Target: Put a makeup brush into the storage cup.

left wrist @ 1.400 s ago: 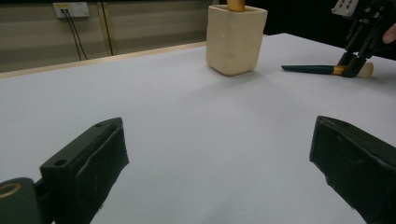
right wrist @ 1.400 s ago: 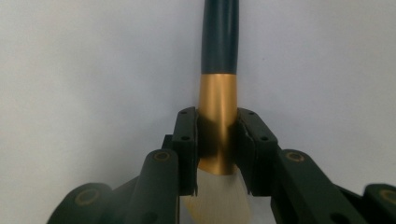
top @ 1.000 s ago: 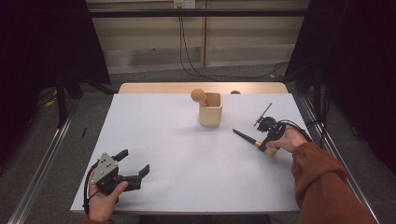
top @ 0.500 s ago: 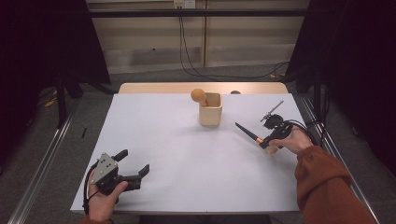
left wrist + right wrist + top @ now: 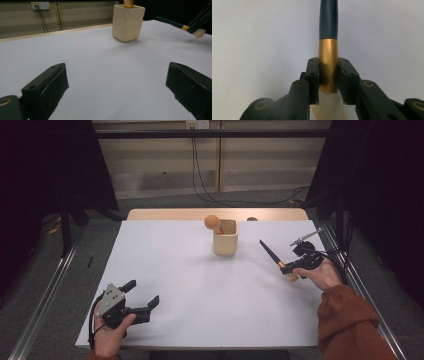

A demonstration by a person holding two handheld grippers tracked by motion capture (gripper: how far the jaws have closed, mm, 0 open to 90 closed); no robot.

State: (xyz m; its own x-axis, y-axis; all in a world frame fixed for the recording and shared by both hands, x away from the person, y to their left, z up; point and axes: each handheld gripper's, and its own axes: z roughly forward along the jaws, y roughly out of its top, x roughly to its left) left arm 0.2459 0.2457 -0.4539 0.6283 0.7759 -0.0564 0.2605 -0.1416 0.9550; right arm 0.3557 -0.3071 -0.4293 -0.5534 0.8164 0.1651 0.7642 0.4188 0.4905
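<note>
- Right gripper (image 5: 286,266) clamped on the gold ferrule of a makeup brush (image 5: 272,256), pads (image 5: 313,75) pressing it from both sides in the right gripper view.
- Left gripper (image 5: 142,296) spread wide, nothing between its pads (image 5: 47,87), low over the white table (image 5: 200,295) near 7 o'clock in the high view.
- Right hand (image 5: 320,275) at about 3 o'clock of the table, near its right edge, forearm in a rust-coloured sleeve (image 5: 350,325) entering from 5 o'clock.
- Left hand (image 5: 110,330) wrapped round its gripper's body from below, grey plate on top, jaws aimed toward 2 o'clock.
- Brush held clear of the table and tilted, dark tapered handle pointing toward 11 o'clock, pale bristle head toward 5 o'clock just behind the jaws.
- Handle dark blue-black, ferrule shiny gold, bristles cream and soft, splaying slightly below the grip.
- Beige square-sided cup (image 5: 225,237) upright near 12 o'clock, well apart from the brush, at 10 o'clock from its tip.
- Leaning out of the cup at its left rim, a tool with a round orange-tan head (image 5: 212,222).
- Seen from the left gripper view, cup ahead at 12 o'clock, brush at 2 o'clock, raised off the surface.
</note>
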